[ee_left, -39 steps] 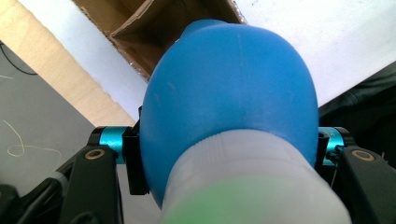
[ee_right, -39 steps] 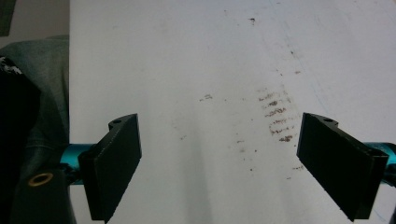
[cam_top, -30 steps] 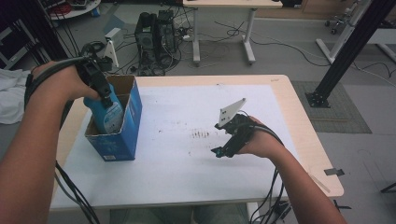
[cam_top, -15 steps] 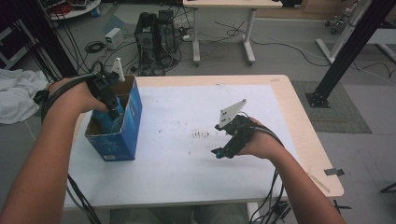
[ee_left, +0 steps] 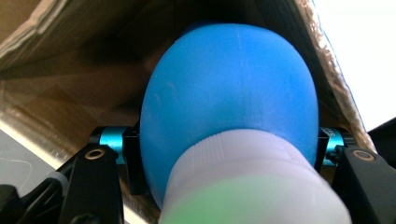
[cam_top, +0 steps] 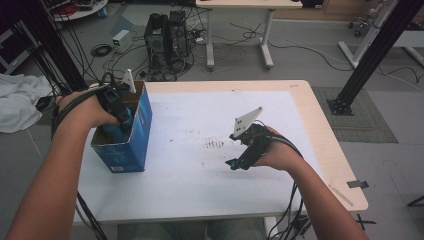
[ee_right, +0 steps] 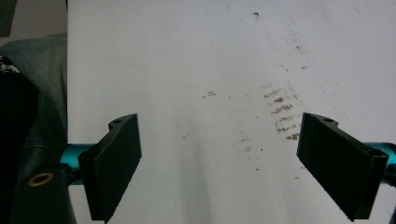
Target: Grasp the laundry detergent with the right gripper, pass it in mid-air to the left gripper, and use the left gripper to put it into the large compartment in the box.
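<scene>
Left gripper (cam_top: pixel 120 112) clamped on blue bottle (ee_left: pixel 231 93), bottle lowered inside blue box (cam_top: pixel 140 130) at table's (cam_top: pixel 175 190) left edge, right gripper (cam_top: pixel 239 161) empty above stained tabletop, jaws wide apart

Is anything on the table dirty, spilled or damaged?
Yes. Brown smudges mark the white table near its middle, in short rows like dried stains, just left of the right tool. The blue box stands upright, and nothing looks spilled.
</scene>
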Demonstrator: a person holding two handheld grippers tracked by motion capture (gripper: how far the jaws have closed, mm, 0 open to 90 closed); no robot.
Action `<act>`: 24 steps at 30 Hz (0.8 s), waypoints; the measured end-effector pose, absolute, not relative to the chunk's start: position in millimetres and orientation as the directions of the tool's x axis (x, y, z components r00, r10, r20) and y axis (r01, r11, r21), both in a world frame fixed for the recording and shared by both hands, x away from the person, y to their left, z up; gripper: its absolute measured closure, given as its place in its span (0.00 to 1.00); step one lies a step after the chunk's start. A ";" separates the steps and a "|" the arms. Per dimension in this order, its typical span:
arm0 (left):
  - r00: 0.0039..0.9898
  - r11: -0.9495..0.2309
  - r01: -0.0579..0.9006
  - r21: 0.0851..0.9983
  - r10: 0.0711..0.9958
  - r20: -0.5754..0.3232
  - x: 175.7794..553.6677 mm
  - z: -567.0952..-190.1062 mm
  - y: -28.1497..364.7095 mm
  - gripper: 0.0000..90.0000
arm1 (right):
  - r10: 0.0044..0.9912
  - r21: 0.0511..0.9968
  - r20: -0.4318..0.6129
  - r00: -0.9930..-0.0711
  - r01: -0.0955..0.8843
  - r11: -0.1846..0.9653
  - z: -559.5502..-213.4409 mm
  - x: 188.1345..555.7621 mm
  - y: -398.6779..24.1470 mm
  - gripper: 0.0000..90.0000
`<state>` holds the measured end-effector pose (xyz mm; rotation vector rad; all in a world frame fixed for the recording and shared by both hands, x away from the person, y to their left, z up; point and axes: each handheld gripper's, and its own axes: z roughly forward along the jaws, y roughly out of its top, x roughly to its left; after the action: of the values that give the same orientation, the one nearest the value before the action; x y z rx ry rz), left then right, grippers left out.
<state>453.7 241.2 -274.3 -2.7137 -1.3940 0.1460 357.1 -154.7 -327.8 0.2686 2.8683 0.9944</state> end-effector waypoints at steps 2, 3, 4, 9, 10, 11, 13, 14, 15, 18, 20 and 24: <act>0.570 -0.571 0.813 -0.115 0.820 -0.047 453.4 -276.4 240.9 0.42 | 0.198 0.623 -0.030 -0.980 0.136 0.770 -328.0 356.9 -154.6 0.15; 0.570 -0.570 0.812 -0.123 0.821 -0.040 453.7 -280.1 242.1 0.42 | 0.195 0.627 -0.031 -0.980 0.133 0.768 -328.5 357.0 -154.7 0.14; 0.573 -0.573 0.810 -0.125 0.819 -0.036 453.9 -281.9 242.6 0.42 | 0.196 0.626 -0.031 -0.980 0.134 0.768 -328.7 356.9 -154.8 0.15; 0.564 -0.564 0.819 -0.103 0.825 -0.035 453.9 -285.8 244.6 0.42 | 0.196 0.621 -0.025 -0.980 0.138 0.771 -329.6 356.8 -154.6 0.14; 0.563 -0.563 0.820 -0.103 0.826 -0.031 454.0 -286.4 243.8 0.42 | 0.198 0.621 -0.025 -0.980 0.140 0.771 -329.6 356.8 -154.5 0.15; 0.563 -0.563 0.820 -0.103 0.826 -0.031 454.0 -286.4 243.8 0.42 | 0.198 0.621 -0.025 -0.980 0.140 0.771 -329.6 356.8 -154.5 0.15; 0.564 -0.564 0.820 -0.101 0.825 -0.028 454.1 -286.7 243.4 0.42 | 0.190 0.626 -0.028 -0.981 0.130 0.769 -329.7 357.4 -154.2 0.15; 0.558 -0.558 0.825 -0.092 0.829 -0.026 453.9 -287.0 242.5 0.42 | 0.194 0.627 -0.029 -0.981 0.133 0.768 -329.7 357.1 -154.2 0.15; 0.563 -0.563 0.822 -0.090 0.826 -0.026 454.3 -287.0 242.7 0.42 | 0.194 0.626 -0.029 -0.981 0.133 0.768 -329.6 357.0 -154.3 0.15; 0.584 -0.583 0.807 -0.094 0.811 -0.025 454.7 -286.6 243.3 0.42 | 0.193 0.628 -0.030 -0.981 0.131 0.767 -329.5 356.8 -154.4 0.15; 0.580 -0.579 0.811 -0.083 0.815 -0.021 453.4 -287.3 242.5 0.42 | 0.191 0.630 -0.032 -0.981 0.129 0.766 -328.4 356.4 -156.0 0.14; 0.589 -0.586 0.806 -0.084 0.808 0.000 452.7 -287.2 240.6 0.40 | 0.198 0.631 -0.029 -0.980 0.135 0.764 -327.5 355.7 -157.1 0.14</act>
<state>452.7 240.6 -287.2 -2.7322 -1.3904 0.0590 355.7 -157.1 -327.5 0.2708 2.8612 1.0130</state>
